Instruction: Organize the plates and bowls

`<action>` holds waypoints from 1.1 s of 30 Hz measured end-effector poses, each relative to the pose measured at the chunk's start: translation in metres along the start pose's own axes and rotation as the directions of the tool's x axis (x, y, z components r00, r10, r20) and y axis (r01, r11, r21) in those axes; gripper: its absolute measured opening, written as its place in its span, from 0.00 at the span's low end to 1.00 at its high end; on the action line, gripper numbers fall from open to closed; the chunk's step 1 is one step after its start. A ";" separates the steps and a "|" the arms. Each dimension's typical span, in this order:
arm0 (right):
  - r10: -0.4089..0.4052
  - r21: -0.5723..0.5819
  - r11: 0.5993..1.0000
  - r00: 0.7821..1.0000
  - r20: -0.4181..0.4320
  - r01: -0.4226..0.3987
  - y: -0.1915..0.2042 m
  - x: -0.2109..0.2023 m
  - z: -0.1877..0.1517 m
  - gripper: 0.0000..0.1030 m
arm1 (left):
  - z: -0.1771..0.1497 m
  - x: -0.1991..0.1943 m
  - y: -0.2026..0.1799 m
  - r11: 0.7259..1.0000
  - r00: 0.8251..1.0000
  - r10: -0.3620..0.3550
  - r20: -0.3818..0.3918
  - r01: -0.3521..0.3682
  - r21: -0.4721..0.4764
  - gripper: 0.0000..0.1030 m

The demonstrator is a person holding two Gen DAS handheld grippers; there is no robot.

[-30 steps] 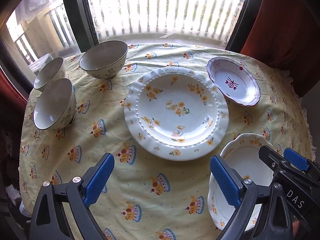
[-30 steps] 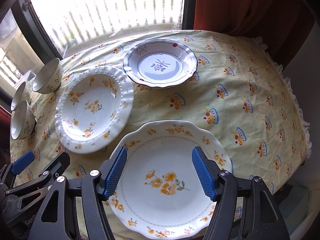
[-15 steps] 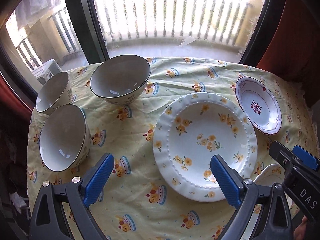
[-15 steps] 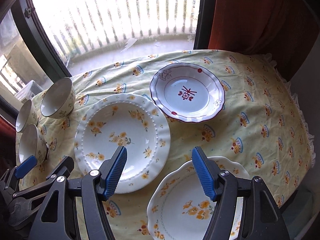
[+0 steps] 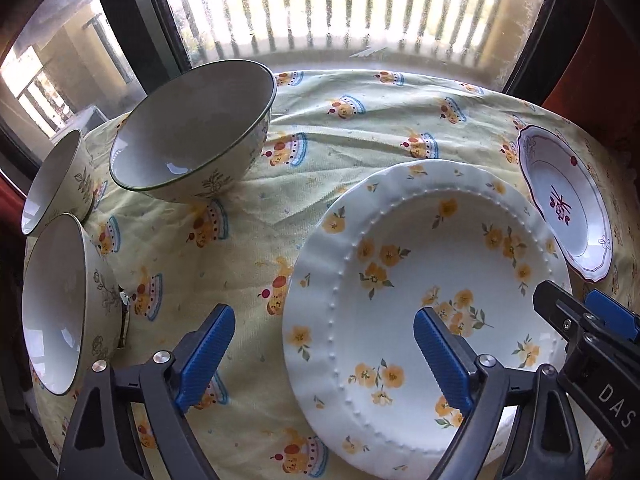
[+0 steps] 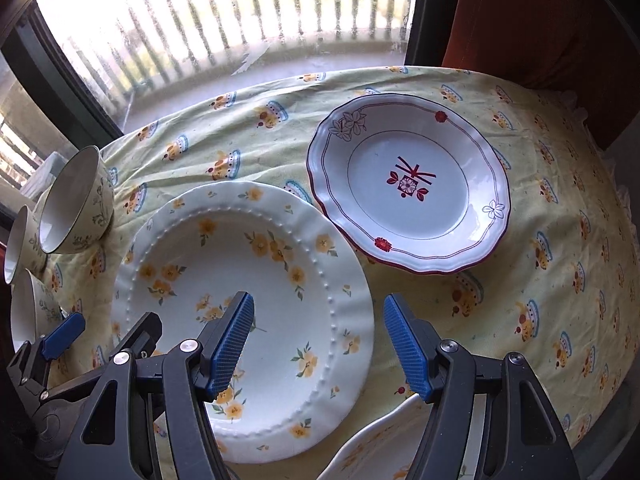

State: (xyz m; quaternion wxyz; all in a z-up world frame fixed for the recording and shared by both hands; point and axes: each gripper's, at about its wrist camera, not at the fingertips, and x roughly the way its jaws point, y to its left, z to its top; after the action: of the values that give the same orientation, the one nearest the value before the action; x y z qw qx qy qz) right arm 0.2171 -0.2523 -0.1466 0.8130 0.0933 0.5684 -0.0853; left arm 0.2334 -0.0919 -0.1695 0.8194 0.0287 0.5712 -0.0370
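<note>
Tongs first. Left gripper (image 5: 322, 354): jaws apart and empty, having just been closing a little, with nothing between the blue pads (image 5: 206, 356). It points steeply down; its left pad is over bare tablecloth (image 5: 360, 128), its right pad over the well of the beaded yellow-flower plate (image 5: 424, 292). The plate's left rim lies in the gap between the pads, but the pads do not touch it.

Right gripper (image 6: 318, 346): jaws apart, nothing clamped. Left pad sits over the same beaded yellow-flower plate, right pad over cloth just off that plate's right rim, so the rim falls between the fingers without contact. Part of the left gripper's frame shows at lower left of the right wrist view; the right gripper's frame, marked "DAS", shows at lower right of the left wrist view.

Outward from the tongs:
- Scalloped plate (image 6: 380, 446) with yellow flowers, only its edge visible, below the right gripper at the bottom of the frame.
- Red-trimmed plate (image 6: 408, 188), red motif at centre, beyond and right of the beaded plate. The two rims look very close; contact cannot be determined.
- Three bowls, upright, grouped at the table's left side: large bowl (image 5: 196, 132) farthest back, small bowl (image 5: 56, 184) to its left, near bowl (image 5: 60, 308) closest to the left gripper. Small and near bowls appear to touch.
- Yellow cloth with a cake print covers the table.
- Window (image 6: 224, 20) with balcony railing behind the table; red curtain (image 6: 540, 16) at right.
</note>
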 end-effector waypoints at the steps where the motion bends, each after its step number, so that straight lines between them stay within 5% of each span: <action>1: -0.004 0.004 1.000 1.000 -0.006 0.004 0.000 0.004 0.000 0.69 | -0.001 0.004 -0.001 1.000 1.000 0.001 -0.006 -0.001 0.006 0.89; 20: 0.010 0.044 0.999 0.998 -0.067 -0.007 0.000 0.027 -0.006 0.69 | -0.010 0.016 -0.002 0.999 0.997 -0.045 -0.056 0.045 0.000 0.75; 33: 0.040 0.010 0.999 0.990 -0.136 -0.039 0.026 0.011 -0.054 0.69 | -0.060 -0.003 0.035 0.999 0.995 -0.016 -0.095 0.013 -0.032 0.75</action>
State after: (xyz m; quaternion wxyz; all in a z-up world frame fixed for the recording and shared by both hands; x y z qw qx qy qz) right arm 0.1786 -0.2144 -0.1738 0.7735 0.1132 0.6202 -0.0648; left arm 0.1800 -0.0516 -0.1874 0.7912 0.0136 0.6105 -0.0327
